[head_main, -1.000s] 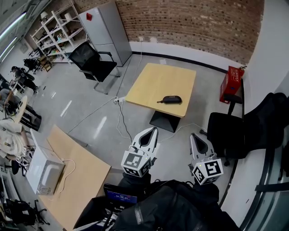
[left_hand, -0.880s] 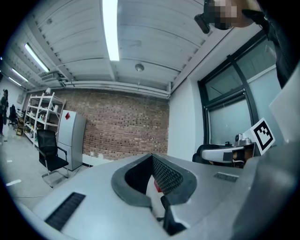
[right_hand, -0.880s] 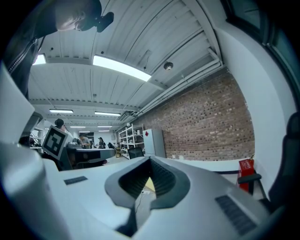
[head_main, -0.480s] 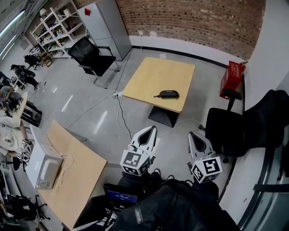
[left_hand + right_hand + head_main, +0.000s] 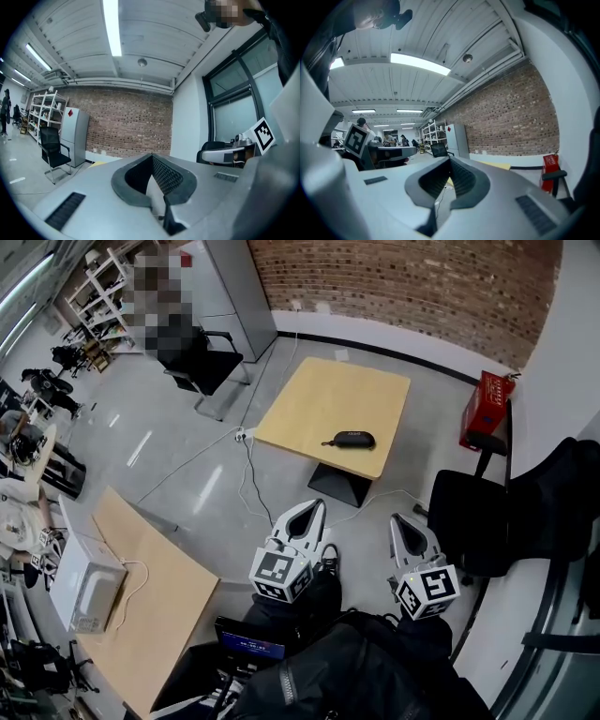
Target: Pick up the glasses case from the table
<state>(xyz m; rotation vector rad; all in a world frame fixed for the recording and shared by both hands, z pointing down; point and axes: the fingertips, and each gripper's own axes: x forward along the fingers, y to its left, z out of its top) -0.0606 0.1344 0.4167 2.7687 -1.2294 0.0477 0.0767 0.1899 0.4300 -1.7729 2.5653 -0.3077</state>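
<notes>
A dark glasses case (image 5: 349, 439) lies near the front edge of a square light-wood table (image 5: 319, 399) across the floor in the head view. My left gripper (image 5: 317, 505) and right gripper (image 5: 400, 518) are held side by side low in that view, pointing toward the table and well short of it. Both are shut with nothing between the jaws. In the left gripper view the left gripper (image 5: 151, 155) shows its tips meeting. In the right gripper view the right gripper (image 5: 450, 159) is the same. The case is not visible in either gripper view.
A black office chair (image 5: 202, 367) and a grey cabinet (image 5: 225, 287) stand at the back left. A red box (image 5: 487, 413) and a black chair (image 5: 469, 512) are on the right. A long wooden table (image 5: 159, 606) with a white appliance (image 5: 89, 592) is at lower left. Cables (image 5: 248, 474) trail on the floor.
The head view has shifted a little, so the table and case sit slightly higher in the picture. Both grippers stay shut and side by side.
</notes>
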